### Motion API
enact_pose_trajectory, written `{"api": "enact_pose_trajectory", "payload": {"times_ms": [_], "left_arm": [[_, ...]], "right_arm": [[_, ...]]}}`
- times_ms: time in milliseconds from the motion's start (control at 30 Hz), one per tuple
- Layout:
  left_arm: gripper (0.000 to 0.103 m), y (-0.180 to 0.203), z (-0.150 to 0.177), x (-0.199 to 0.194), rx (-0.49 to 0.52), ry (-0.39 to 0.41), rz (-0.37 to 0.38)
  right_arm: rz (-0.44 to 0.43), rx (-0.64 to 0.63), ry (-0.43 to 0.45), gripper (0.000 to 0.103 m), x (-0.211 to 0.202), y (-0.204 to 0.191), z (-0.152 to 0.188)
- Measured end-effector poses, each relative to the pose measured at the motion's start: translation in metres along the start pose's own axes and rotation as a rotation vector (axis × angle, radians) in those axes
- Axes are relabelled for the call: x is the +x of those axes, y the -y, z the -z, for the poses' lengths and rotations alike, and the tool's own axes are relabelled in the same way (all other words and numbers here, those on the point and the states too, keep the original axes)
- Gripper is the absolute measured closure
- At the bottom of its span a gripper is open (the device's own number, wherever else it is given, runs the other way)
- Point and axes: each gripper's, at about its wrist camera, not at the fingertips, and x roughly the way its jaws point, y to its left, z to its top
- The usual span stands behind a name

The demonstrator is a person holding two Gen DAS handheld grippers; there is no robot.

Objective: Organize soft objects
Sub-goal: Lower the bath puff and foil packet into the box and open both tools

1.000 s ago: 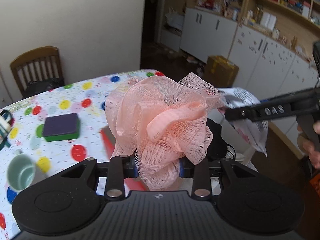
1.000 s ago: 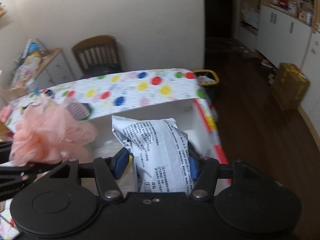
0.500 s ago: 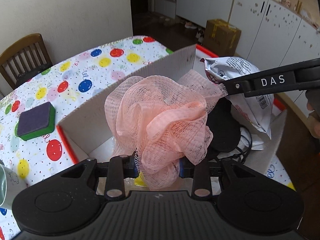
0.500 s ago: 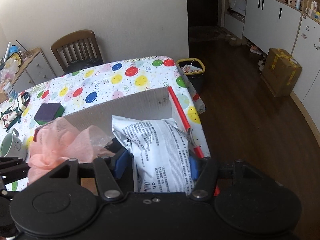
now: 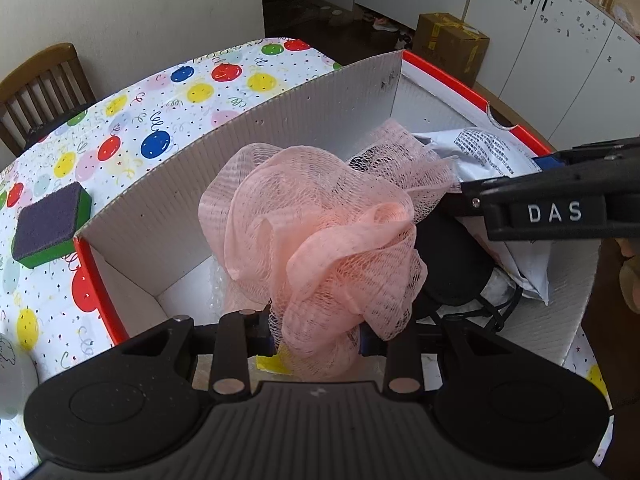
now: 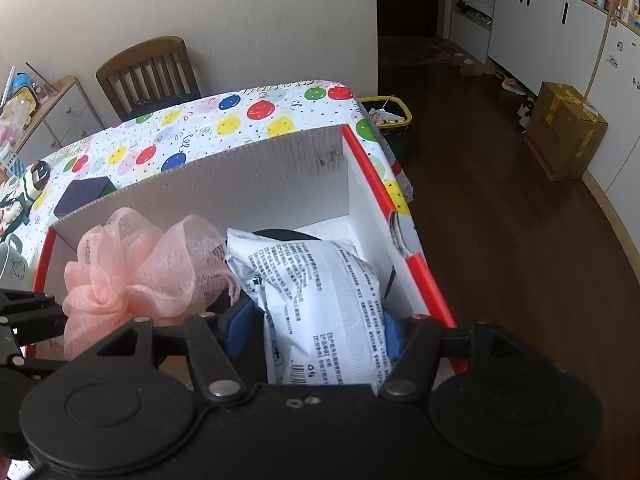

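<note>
A pink mesh bath puff [image 5: 320, 240] is pinched low down by my left gripper [image 5: 316, 336], which is shut on it and holds it inside the white box with red edges [image 5: 280, 128]. From the right wrist view the puff [image 6: 132, 272] sits at the box's left side. My right gripper [image 6: 320, 324] has a white printed packet [image 6: 320, 300] between its blue pads; its jaws are opening, and the pads still touch the packet. The packet hangs over the right half of the box [image 6: 260, 184], above a black object [image 5: 452, 264].
A purple and green sponge [image 5: 48, 224] lies on the balloon-print tablecloth left of the box, with a pale mug [image 6: 10, 260] nearer the edge. A wooden chair [image 6: 148, 72] stands behind the table. A yellow-rimmed bin [image 6: 388, 112] and a cardboard carton [image 6: 568, 132] sit on the floor.
Both grippers have come down, and the puff and the packet now sit lower inside the box. The left gripper tilted downward as it came over the box.
</note>
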Motion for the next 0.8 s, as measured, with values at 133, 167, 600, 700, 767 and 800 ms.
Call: {"api": "enact_pose_trajectory", "payload": {"times_ms": [133,167,600,700,767,800], "left_arm": [[0.059,0.001,0.000,0.001,-0.010,-0.003,0.005],[0.053,0.001,0.000,0.001,-0.013,-0.001,0.007],[0.026,-0.003,0.003,-0.016,-0.066,0.043,0.044],[0.023,-0.005,0.004,-0.022,-0.079,0.048,0.049],[0.023,-0.006,0.005,-0.028,-0.080,0.055,0.052],[0.023,-0.007,0.006,-0.031,-0.084,0.063,0.052]], "right_arm": [[-0.002,-0.013,0.002,0.037,0.000,0.000,0.001],[-0.002,-0.016,0.004,0.036,-0.001,-0.001,0.001],[-0.042,-0.015,0.037,0.019,-0.023,0.003,0.000],[-0.057,-0.019,0.043,0.018,-0.031,0.003,0.000],[-0.067,-0.019,0.048,0.016,-0.037,0.003,0.001],[-0.073,-0.020,0.051,0.016,-0.040,0.002,0.001]]}}
